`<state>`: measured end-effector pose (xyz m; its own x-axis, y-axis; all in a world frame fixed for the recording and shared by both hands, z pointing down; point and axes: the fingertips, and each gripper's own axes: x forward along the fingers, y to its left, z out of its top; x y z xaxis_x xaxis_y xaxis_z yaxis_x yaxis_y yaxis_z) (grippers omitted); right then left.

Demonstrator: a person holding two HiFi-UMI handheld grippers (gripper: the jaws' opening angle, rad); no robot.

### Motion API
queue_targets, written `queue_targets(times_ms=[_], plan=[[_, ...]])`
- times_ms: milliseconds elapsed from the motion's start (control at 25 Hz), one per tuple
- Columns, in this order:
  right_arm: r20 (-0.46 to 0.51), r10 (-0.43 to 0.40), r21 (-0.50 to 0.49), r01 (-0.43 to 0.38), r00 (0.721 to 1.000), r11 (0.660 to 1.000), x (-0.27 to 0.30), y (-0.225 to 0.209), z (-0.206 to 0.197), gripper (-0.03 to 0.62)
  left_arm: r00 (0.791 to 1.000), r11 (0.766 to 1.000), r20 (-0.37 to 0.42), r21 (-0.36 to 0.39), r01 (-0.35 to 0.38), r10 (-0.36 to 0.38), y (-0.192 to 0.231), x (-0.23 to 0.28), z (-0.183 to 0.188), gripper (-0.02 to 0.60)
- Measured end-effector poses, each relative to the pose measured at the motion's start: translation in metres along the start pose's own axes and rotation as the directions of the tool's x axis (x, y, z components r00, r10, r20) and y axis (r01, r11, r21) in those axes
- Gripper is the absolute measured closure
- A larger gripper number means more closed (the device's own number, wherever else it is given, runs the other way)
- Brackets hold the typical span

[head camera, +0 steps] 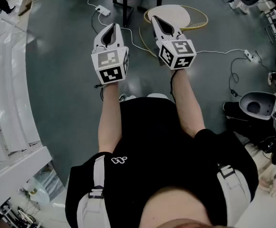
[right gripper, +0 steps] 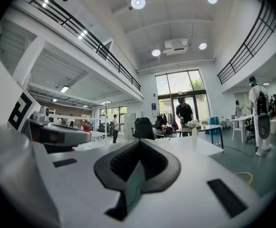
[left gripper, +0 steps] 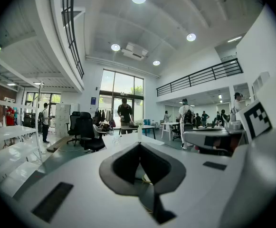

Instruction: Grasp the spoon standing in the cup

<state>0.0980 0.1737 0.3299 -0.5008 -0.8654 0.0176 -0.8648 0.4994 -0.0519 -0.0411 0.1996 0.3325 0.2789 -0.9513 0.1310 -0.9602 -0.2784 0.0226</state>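
No cup or spoon shows in any view. In the head view the person holds both grippers out in front, side by side above the grey floor, jaws pointing away. The left gripper (head camera: 115,25) has its fingertips together and nothing between them. Just to its right, the right gripper (head camera: 154,18) is also shut and empty. In the left gripper view, the left gripper (left gripper: 139,144) points at a white table (left gripper: 128,139) some way off. The right gripper (right gripper: 138,141) faces the same table (right gripper: 190,144) in the right gripper view.
A round white disc with a yellow hoop (head camera: 175,16) lies on the floor beyond the grippers, among white cables (head camera: 138,42). White shelving (head camera: 4,103) runs along the left. Equipment (head camera: 259,106) crowds the right. Black office chairs (left gripper: 86,129) and several people (left gripper: 125,113) stand farther off.
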Motion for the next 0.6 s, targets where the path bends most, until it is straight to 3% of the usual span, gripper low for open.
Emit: queue_targets(times_ms=[200, 400, 600], plan=[[-0.006, 0.009, -0.012, -0.009, 1.000, 1.000, 0.002, 0.000, 0.000, 0.588, 1.000, 1.000, -0.004, -0.010, -0.004, 0.004, 0.001, 0.004, -0.001, 0.566], [-0.010, -0.053, -0.040, 0.052, 0.999, 0.998, 0.004, -0.004, -0.004, 0.588, 1.000, 1.000, -0.014, -0.027, -0.002, 0.002, 0.005, 0.004, -0.008, 0.566], [-0.030, -0.061, -0.050, 0.059, 0.998, 0.997, 0.009, 0.000, -0.011, 0.588, 0.999, 0.997, -0.033, -0.071, -0.016, 0.013, 0.019, 0.000, -0.023, 0.566]])
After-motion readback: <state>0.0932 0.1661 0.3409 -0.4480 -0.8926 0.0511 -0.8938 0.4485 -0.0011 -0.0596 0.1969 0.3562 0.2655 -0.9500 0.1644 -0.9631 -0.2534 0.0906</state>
